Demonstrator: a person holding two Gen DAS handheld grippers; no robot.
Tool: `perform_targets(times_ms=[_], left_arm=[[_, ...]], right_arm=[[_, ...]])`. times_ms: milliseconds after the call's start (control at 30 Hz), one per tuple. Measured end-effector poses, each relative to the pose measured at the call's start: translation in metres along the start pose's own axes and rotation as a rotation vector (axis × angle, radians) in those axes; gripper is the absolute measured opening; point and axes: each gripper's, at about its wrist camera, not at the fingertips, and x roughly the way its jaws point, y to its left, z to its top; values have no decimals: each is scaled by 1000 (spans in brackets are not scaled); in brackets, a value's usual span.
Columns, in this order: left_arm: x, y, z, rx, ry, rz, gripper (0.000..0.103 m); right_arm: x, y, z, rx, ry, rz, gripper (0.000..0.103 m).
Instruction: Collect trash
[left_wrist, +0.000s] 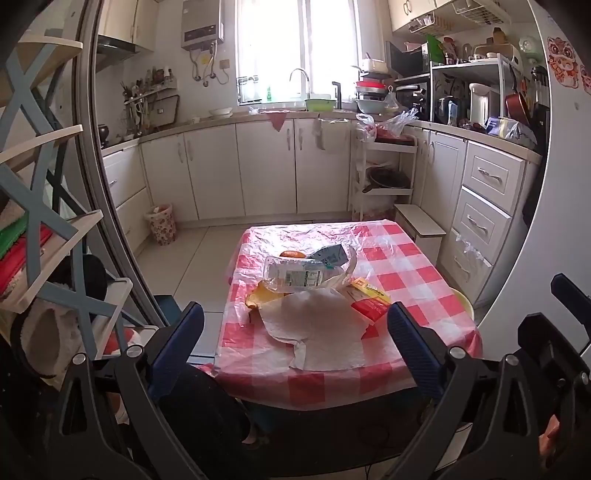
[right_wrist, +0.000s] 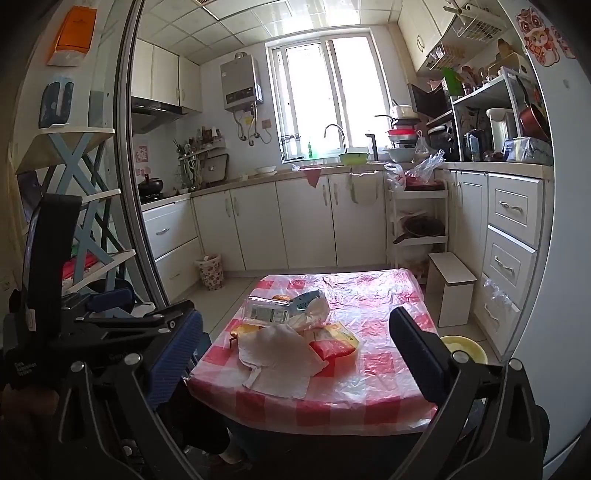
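Note:
A small table under a red-and-white checked plastic cloth (left_wrist: 406, 266) (right_wrist: 373, 295) carries a heap of trash. On the near side lies a crumpled white paper towel (left_wrist: 317, 328) (right_wrist: 277, 350). Behind it a clear plastic bottle (left_wrist: 295, 275) (right_wrist: 267, 312) lies on its side, with a dark carton (left_wrist: 328, 254) behind that. A red-and-yellow packet (left_wrist: 369, 299) (right_wrist: 332, 343) sits at the right of the heap. My left gripper (left_wrist: 295, 306) hangs open before the table's near edge with nothing between its fingers. My right gripper (right_wrist: 295, 315) is open and empty too, short of the table.
A floral waste basket (left_wrist: 161, 223) (right_wrist: 210, 271) stands on the floor by the left cabinets. A white step stool (right_wrist: 452, 291) and a yellow basin (right_wrist: 463, 349) sit right of the table. A shelf rack (left_wrist: 44, 221) and a door frame are close on the left.

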Motion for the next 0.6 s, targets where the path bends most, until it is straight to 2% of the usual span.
perform_targets(times_ms=[500,600], left_arm=[[1,1,1,2,-1,-1,95],[1,1,1,1,-1,0,95]], right_arm=[[4,2,-12,-8,-9,-2,97],[3,0,-4,-9,-9,0,97]])
